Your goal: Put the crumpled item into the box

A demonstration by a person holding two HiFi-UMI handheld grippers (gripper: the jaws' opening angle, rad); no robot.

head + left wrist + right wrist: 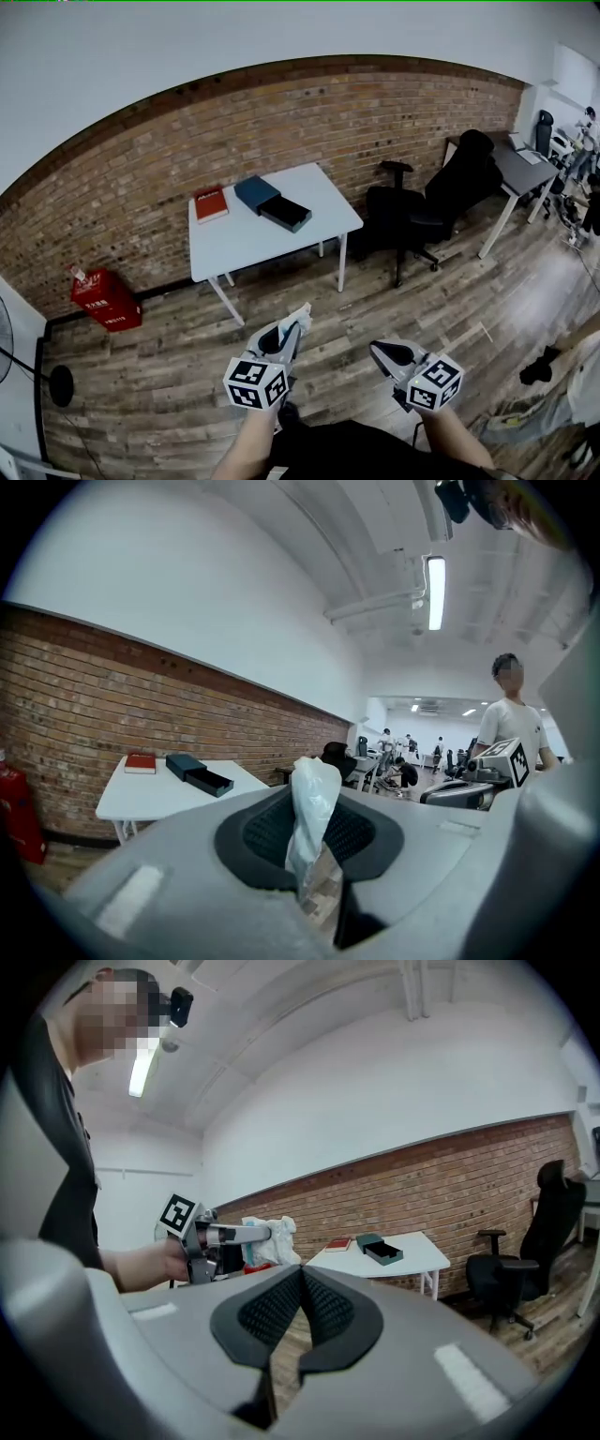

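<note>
A white crumpled item is pinched upright between the pads of my left gripper. In the head view the left gripper hangs over the wooden floor, and the crumpled item sticks out past its tips. The right gripper view shows the same crumpled item. My right gripper is beside it, shut and holding nothing, its pads meeting. The dark teal box lies open on the white table, well ahead of both grippers. The same box shows in the left gripper view.
A red book lies on the table left of the box. A black office chair and a second desk stand to the right. A red container sits by the brick wall at the left. A fan stand is at far left.
</note>
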